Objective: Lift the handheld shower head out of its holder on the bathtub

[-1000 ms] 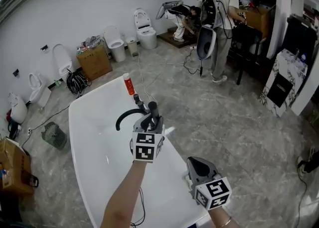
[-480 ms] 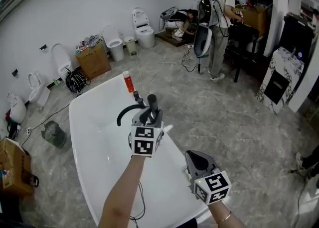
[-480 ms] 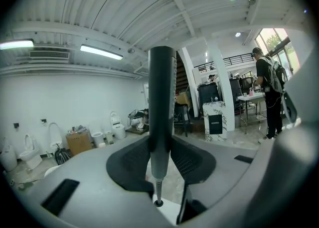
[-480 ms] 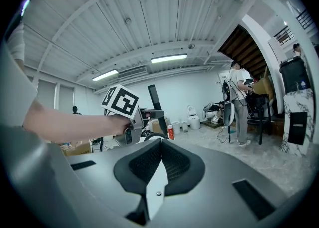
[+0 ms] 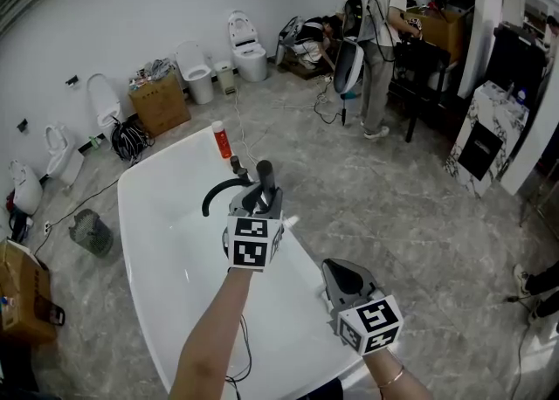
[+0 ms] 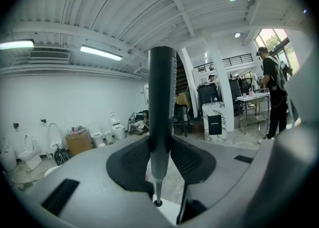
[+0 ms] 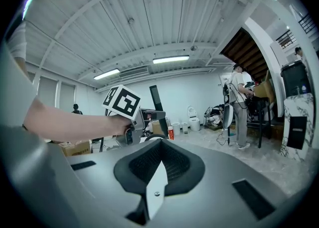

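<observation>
One red bottle (image 5: pixel 218 139) stands beyond; left tongs (image 5: pixel 259 200) clamp the shower head (image 5: pixel 265 171), right tongs (image 5: pixel 339 269) closed empty, both risen slightly.

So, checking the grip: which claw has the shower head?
The left claw: its jaws clamp the dark shower head upright between them. The right claw is shut on nothing.

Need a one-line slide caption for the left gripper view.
Left gripper clamped on the upright dark handheld shower head, showroom toilets in the background.
</observation>
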